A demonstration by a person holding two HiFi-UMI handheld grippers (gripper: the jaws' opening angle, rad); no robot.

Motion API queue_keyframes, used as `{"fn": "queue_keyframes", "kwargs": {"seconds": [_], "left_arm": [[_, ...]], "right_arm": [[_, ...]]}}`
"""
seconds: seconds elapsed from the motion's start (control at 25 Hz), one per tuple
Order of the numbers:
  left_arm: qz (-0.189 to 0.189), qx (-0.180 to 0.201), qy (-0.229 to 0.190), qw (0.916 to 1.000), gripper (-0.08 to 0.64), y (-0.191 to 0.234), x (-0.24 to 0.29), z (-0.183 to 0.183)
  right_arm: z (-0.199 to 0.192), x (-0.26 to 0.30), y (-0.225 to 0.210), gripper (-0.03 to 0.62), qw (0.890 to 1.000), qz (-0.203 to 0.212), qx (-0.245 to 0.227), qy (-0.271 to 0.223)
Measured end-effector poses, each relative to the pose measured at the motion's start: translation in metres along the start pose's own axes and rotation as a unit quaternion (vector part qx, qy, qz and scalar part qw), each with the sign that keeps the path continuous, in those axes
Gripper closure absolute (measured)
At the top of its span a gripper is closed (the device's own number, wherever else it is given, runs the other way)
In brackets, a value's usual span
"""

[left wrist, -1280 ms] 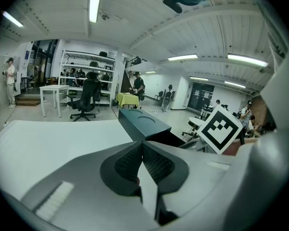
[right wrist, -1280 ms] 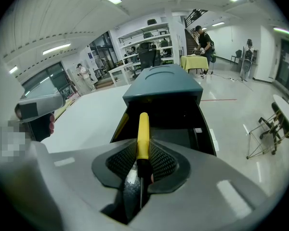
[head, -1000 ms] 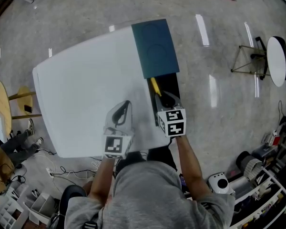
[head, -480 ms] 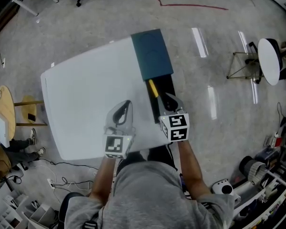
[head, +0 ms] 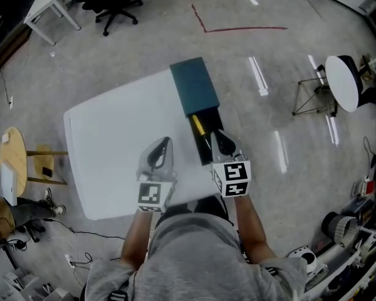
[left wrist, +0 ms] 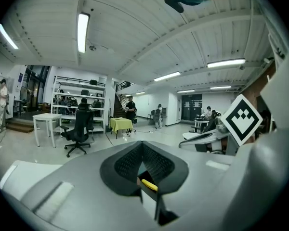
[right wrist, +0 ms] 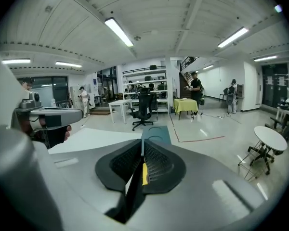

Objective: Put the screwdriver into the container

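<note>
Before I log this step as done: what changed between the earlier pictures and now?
The right gripper has lifted and drawn back from the open end of the container toward the person; its jaws have just been closing, with nothing between them. The left gripper has lifted too. Unchanged: the screwdriver lies in the container, and the left gripper stays shut and empty.
</note>
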State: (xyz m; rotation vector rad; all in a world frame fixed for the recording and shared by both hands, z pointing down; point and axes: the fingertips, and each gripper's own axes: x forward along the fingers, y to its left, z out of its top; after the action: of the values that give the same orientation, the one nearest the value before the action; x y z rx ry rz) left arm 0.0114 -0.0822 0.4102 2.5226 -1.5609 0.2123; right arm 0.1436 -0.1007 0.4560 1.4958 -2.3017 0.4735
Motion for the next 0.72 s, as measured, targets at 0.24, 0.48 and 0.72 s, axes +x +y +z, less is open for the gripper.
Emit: {"fn": "queue_keyframes", "kwargs": {"seconds": [0.24,0.48,0.72], "left_arm": [[-0.005,0.015,-0.020,0.9997,0.548,-0.008,-0.013,0.018],[-0.008,0.014,-0.023,0.9996,0.548,-0.015,-0.028,0.022],[-0.009,0.018,-0.025,0.9995,0.548,-0.022,-0.038,0.021]], "right_arm": [[0.022,-0.033,0.003,0.583,0.999,-0.014,-0.006,-0.047],[0.030,-0.062,0.006,0.588,0.997,-0.026,-0.021,-0.076],[0.022,-0.083,0.002,0.588,0.996,-0.038,-0.022,-0.082]]}}
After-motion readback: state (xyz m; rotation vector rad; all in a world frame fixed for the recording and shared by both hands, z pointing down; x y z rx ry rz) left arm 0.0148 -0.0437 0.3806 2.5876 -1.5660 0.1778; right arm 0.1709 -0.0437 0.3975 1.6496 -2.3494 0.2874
